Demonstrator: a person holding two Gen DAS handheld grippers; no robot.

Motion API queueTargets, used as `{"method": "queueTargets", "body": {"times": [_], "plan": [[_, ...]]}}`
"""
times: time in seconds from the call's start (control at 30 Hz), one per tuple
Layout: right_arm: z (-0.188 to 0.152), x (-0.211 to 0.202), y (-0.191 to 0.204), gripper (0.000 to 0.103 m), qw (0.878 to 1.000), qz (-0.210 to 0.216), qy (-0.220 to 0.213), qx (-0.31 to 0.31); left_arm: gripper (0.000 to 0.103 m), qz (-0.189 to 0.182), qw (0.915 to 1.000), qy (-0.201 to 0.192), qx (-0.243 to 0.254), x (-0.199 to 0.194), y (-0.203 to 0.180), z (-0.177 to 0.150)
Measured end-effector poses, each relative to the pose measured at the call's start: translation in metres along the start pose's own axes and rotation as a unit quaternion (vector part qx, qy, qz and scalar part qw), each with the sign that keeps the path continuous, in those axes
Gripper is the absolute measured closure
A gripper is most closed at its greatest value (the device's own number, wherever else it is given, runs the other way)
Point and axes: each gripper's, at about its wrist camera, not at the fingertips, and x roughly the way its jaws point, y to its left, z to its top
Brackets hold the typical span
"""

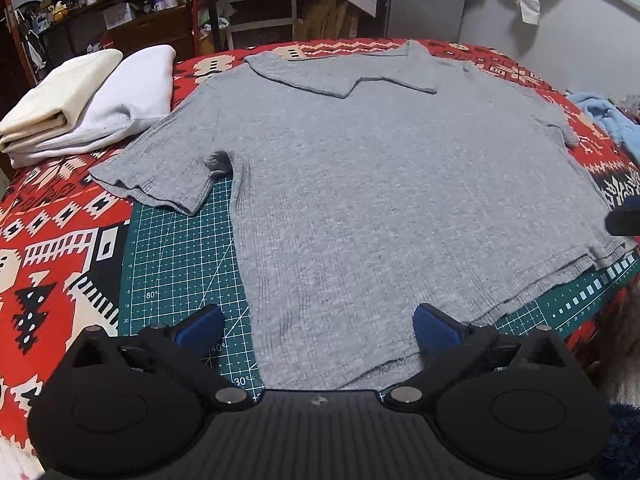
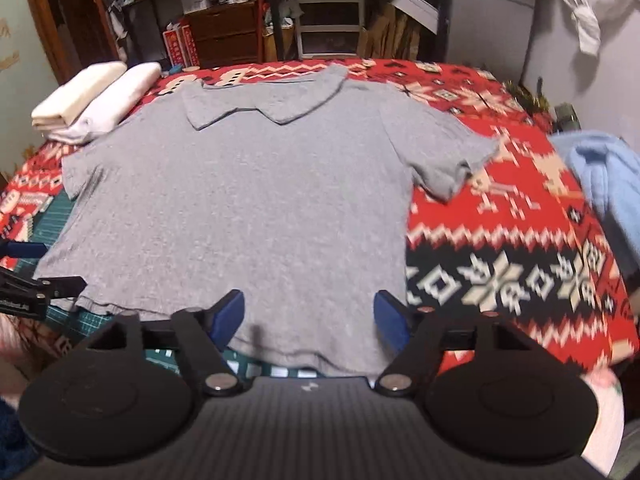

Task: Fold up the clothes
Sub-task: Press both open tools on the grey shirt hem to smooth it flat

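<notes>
I am holding the left gripper (image 1: 318, 330) with its blue pads spread apart at the near left corner of the grey polo shirt (image 1: 380, 200), and the right gripper (image 2: 309, 322) equally wide over the near right hem. The shirt is lying flat, collar away from me, across a green cutting mat (image 1: 180, 264) and a red patterned blanket (image 2: 500, 240). Folded white clothes (image 1: 88, 100) are sitting beside its far left sleeve, and a light blue garment (image 2: 600, 176) is lying well to the right.
</notes>
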Motion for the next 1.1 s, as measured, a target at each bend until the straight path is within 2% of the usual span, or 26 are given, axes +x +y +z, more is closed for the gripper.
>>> {"method": "queueTargets", "body": {"times": [0.17, 0.27, 0.5, 0.73, 1.1], "plan": [[-0.003, 0.022, 0.009, 0.015, 1.000, -0.002, 0.027, 0.003, 0.000, 0.000, 1.0000, -0.004, 0.000, -0.001, 0.000, -0.002], [-0.012, 0.029, 0.013, 0.000, 0.999, -0.020, 0.031, -0.012, 0.000, 0.000, 1.0000, -0.006, 0.000, -0.001, 0.001, -0.002], [-0.022, 0.026, 0.014, 0.000, 0.999, -0.039, 0.025, -0.007, 0.000, -0.001, 1.0000, -0.009, 0.001, -0.001, 0.001, -0.003], [-0.026, 0.025, 0.013, 0.000, 0.999, -0.033, 0.011, -0.014, 0.000, -0.004, 0.9995, -0.030, 0.004, -0.003, 0.001, -0.009], [-0.028, 0.025, 0.013, 0.000, 0.999, -0.032, 0.002, -0.017, 0.000, -0.001, 0.9995, -0.031, -0.002, -0.003, 0.000, -0.010]]}}
